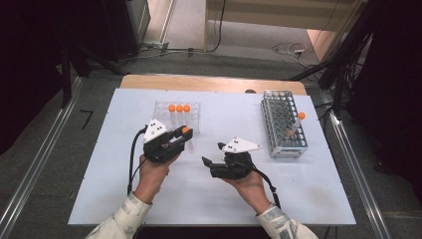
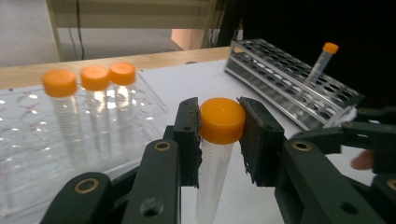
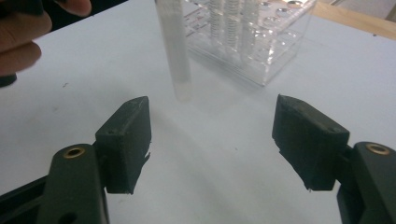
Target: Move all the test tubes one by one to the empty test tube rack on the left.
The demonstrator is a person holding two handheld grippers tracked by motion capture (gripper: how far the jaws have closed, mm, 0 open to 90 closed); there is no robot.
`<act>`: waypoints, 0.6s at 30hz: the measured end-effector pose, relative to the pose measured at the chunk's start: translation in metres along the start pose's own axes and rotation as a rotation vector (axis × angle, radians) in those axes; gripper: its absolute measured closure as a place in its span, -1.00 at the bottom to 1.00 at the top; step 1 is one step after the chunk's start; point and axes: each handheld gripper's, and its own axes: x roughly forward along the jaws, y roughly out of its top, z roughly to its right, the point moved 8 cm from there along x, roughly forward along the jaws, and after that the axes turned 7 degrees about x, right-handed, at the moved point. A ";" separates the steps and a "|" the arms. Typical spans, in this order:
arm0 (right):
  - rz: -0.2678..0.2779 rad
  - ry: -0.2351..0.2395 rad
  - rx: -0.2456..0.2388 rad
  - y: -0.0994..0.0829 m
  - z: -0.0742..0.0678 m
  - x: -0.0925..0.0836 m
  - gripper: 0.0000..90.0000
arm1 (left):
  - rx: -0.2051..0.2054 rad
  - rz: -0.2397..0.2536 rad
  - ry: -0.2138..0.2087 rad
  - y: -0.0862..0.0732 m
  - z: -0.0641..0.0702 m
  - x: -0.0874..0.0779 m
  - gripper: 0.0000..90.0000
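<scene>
The left gripper (image 2: 219,140) clamps an orange-capped tube (image 2: 215,163), its lower end cut off from view. The right gripper (image 3: 212,140) gapes wide and empty.

Grey floor (image 1: 45,164), trailing cables (image 1: 288,49), dark surroundings.

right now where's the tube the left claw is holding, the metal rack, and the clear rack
held tube (image 2: 222,120), left gripper view, on its orange cap
metal rack (image 1: 283,149), high view, on its near end wall
clear rack (image 1: 195,112), high view, on its right side

Bare table (image 1: 219,189) between clear rack (image 1: 195,118), metal rack (image 1: 278,144).
</scene>
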 end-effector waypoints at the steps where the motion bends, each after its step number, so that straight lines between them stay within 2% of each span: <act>1: -0.005 -0.006 0.001 -0.001 0.002 -0.001 -0.42 | -0.006 0.002 0.010 0.002 -0.004 0.000 0.53; 11: 0.011 -0.057 0.044 -0.007 0.025 -0.018 -0.44 | -0.032 0.050 0.093 0.023 -0.038 -0.006 0.53; 18: 0.009 -0.078 0.063 -0.010 0.034 -0.023 -0.46 | -0.045 0.046 0.142 0.026 -0.058 -0.010 0.53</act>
